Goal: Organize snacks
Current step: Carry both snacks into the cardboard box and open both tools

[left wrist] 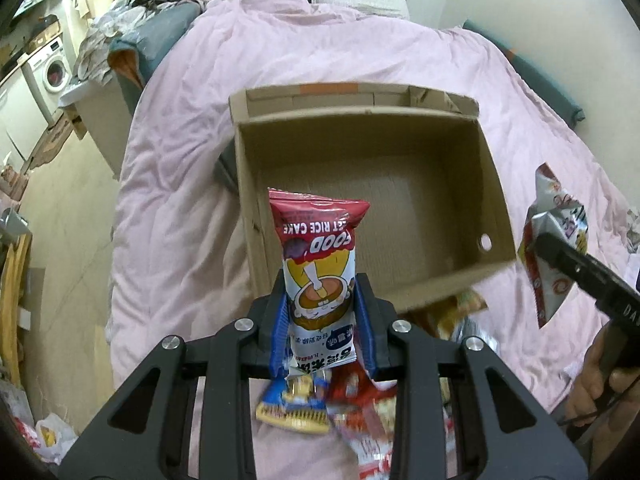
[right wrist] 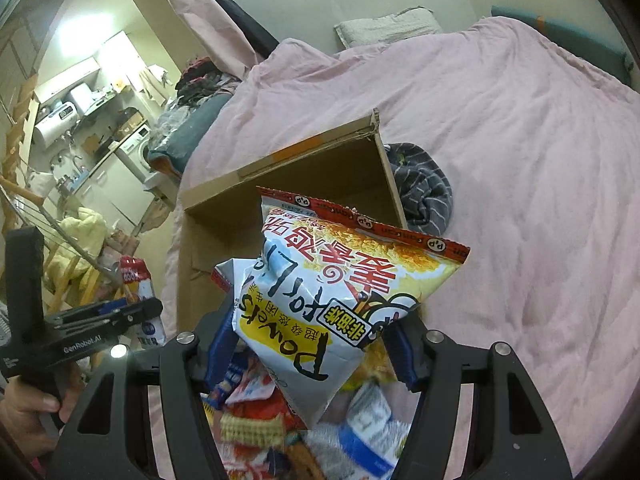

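Grippers first: your left gripper point(left wrist: 320, 312) is clamped on a red-topped rice cake packet point(left wrist: 318, 268), its blue pads pressing both sides of the packet, which stands up out of the jaws. Your right gripper point(right wrist: 316, 344) is clamped on a big white and yellow snack bag point(right wrist: 344, 292), which tilts up and to the right from the jaws. Beyond both packets sits the open cardboard box point(left wrist: 496, 184) on the pink quilt point(left wrist: 180, 200), with nothing visible on its floor. Under both grippers lies a loose heap of other snack packets point(right wrist: 304, 420), just in front of the box's near wall. A striped grey cloth point(right wrist: 424, 188) rests against the box's right side.
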The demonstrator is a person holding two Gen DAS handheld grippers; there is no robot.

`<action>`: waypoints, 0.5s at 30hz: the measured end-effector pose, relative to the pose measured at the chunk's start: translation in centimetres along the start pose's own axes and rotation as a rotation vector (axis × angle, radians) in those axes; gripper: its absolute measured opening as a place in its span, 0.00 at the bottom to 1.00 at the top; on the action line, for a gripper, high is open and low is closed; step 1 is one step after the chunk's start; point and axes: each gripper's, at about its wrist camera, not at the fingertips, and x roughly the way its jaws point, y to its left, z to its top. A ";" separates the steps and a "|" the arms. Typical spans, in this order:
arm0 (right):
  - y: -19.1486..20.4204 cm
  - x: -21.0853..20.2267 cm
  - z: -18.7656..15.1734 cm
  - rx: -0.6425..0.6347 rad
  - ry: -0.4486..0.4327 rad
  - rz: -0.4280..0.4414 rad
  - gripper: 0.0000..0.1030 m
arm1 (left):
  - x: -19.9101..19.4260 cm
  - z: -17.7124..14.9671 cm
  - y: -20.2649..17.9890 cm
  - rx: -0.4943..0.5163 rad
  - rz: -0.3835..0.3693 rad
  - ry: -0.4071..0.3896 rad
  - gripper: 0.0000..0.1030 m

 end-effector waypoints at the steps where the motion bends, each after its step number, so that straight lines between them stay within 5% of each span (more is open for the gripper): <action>1: 0.2 0.5 0.2 -0.015 -0.001 -0.009 0.65 | 0.5 0.5 0.0 0.002 0.002 -0.010 0.25; 8: 0.7 4.2 1.1 -0.073 0.030 -0.049 0.65 | 2.9 1.3 -0.2 0.071 0.032 -0.113 0.26; 15: 1.8 7.1 1.3 -0.106 0.064 -0.064 0.65 | 5.0 1.7 -0.4 0.049 0.002 -0.079 0.26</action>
